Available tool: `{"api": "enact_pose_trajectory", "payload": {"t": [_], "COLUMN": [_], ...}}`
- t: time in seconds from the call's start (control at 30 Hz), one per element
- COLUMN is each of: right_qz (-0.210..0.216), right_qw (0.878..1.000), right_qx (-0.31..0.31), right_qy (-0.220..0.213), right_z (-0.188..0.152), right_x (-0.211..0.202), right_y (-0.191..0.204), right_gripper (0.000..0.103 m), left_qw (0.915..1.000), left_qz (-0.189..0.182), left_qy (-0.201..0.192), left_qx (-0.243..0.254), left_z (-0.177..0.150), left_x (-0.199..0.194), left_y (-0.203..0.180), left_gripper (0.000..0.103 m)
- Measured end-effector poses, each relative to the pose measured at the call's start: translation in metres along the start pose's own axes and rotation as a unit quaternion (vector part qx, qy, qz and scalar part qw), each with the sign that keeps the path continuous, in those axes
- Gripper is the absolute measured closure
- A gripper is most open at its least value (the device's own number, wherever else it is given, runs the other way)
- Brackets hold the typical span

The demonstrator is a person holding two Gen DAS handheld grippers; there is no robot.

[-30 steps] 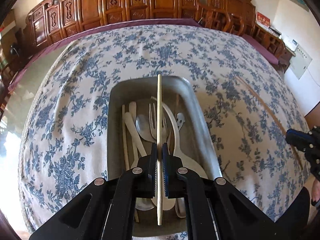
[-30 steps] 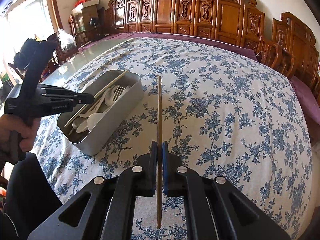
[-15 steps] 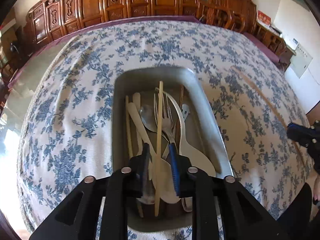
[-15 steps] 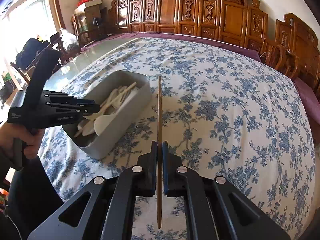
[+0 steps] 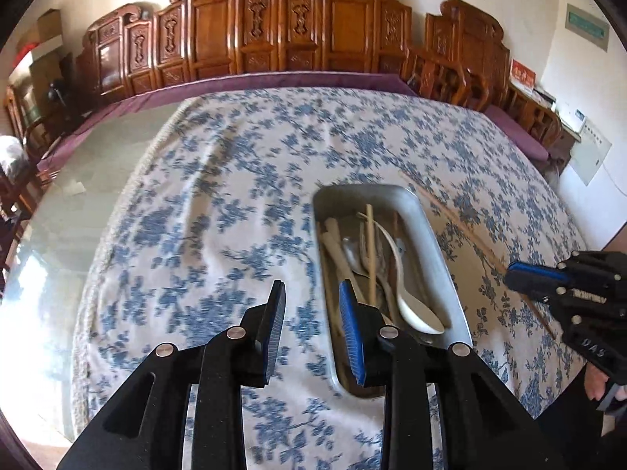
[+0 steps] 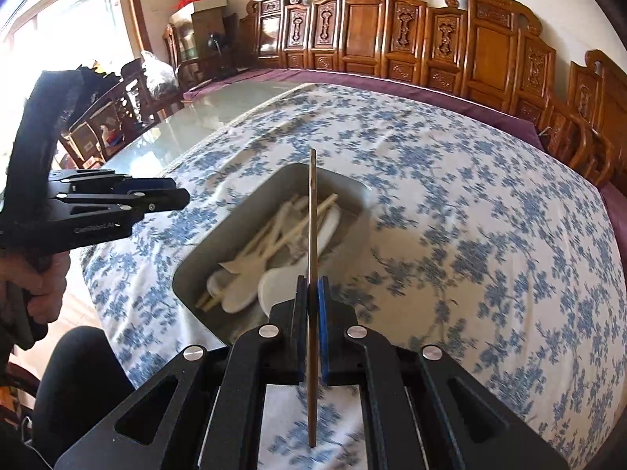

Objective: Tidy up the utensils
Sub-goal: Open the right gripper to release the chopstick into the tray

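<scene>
One slim wooden chopstick (image 6: 312, 211) is pinched in the right tool (image 6: 312, 293), its long axis running straight ahead along the fingers and its far end over the grey rectangular metal tray (image 6: 354, 190) of pale spoons and chopsticks, which sits just ahead on the blue-flowered counter (image 6: 470, 211). The left tool (image 5: 311, 313) is opening, nothing between its pads, beside the tray's left wall.

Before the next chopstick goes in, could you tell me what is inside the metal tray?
The metal tray holds chopsticks, a white spoon, pale flat utensils and some metal cutlery. They overlap, so the pieces underneath and the tray's bottom are mostly hidden.
</scene>
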State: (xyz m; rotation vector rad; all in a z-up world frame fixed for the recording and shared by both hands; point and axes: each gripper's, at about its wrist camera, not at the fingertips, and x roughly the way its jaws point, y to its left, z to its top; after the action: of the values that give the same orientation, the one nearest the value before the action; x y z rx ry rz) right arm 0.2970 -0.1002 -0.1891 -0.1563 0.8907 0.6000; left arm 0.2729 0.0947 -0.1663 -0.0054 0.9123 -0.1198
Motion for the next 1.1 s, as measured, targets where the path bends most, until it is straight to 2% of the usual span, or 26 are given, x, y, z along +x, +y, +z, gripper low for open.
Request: {"api": "enact_pose_trajectory", "payload": {"t": [0.27, 0.53, 0.83, 1.1], "right_qz": [0.006, 0.02, -0.007, -0.013], "right_qw": [1.0, 0.998, 0.994, 0.992], "right_qx": [0.008, 0.052, 0.08, 0.107], "right_qy": [0.016, 0.042, 0.073, 0.073], "right_z": [0.016, 0.026, 0.021, 0.024], "right_x": [0.023, 0.054, 0.085, 0.095], "right_y": [0.022, 0.028, 0.028, 0.019], "right_gripper": [0.097, 0.097, 0.097, 0.097], "left_qw": [0.9998, 0.9993, 0.9984, 0.9988], "left_qz": [0.004, 0.0, -0.007, 0.007], "left_qy": [-0.018, -0.031, -0.04, -0.038], "left_qx": [-0.01, -0.019, -0.038, -0.031], "left_z": [0.0, -0.004, -0.013, -0.022], "left_x": [-0.02, -0.031, -0.038, -0.032], "left_y": [0.026, 0.041, 0.053, 0.054], "left_gripper": [0.075, 0.073, 0.073, 0.073]}}
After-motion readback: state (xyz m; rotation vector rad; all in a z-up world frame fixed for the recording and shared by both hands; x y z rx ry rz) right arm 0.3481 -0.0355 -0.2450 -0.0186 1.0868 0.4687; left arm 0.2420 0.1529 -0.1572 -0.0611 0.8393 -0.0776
